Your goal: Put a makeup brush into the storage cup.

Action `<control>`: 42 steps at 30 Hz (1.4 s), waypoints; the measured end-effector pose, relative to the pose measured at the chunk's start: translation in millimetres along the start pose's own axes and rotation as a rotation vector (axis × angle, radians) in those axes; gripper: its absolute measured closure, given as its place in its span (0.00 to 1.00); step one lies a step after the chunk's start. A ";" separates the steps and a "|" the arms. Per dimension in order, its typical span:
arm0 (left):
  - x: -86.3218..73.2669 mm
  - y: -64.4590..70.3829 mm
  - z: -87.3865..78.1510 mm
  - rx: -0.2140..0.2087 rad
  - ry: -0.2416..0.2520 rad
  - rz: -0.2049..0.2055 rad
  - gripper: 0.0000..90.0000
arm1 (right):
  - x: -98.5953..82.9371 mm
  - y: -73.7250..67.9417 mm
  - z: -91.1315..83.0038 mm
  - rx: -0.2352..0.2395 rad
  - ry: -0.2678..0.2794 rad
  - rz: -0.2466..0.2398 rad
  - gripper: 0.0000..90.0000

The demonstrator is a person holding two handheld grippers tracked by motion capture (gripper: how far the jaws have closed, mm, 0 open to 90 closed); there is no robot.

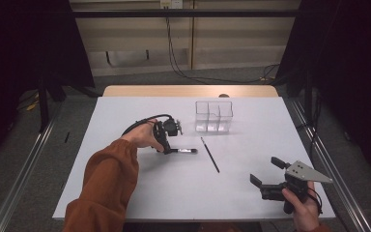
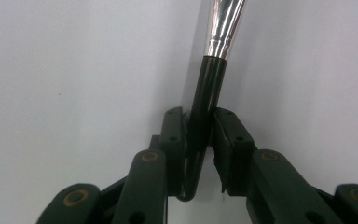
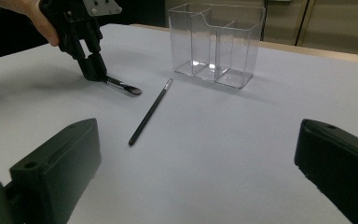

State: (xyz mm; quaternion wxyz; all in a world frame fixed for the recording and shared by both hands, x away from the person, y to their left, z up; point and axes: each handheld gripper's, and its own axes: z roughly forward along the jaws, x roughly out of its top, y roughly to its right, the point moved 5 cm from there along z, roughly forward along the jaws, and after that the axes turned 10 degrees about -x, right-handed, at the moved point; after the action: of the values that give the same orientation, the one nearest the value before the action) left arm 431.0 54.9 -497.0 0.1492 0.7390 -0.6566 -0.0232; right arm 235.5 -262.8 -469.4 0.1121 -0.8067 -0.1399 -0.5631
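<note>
Black-handled, silver-ferruled brush (image 2: 207, 84); clear organiser (image 1: 214, 116); white table (image 1: 251, 203).

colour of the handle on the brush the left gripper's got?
Glossy black, with a silver metal ferrule above it; brush shows best in the left gripper view.

From where I stand, nothing carries readable writing: no label, brand, number or sign on the brushes, the clear box, the tongs or the surface.
</note>
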 end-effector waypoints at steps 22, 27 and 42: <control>-14.6 0.5 -4.6 0.013 0.121 -0.094 0.89 | -0.5 1.0 1.3 -0.009 -0.013 0.009 0.00; -22.5 -0.3 -8.0 0.014 0.192 -0.129 0.89 | -0.4 0.9 2.0 -0.008 -0.013 0.006 0.00; -35.1 7.1 -17.0 0.013 0.421 -0.196 0.89 | -0.2 0.5 3.3 -0.007 -0.014 0.003 0.00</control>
State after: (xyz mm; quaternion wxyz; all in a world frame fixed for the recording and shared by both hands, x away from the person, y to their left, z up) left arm 423.3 91.8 -484.6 0.2753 0.7886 -0.5363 0.1214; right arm 238.5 -262.2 -470.8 0.1090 -0.8114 -0.1374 -0.5576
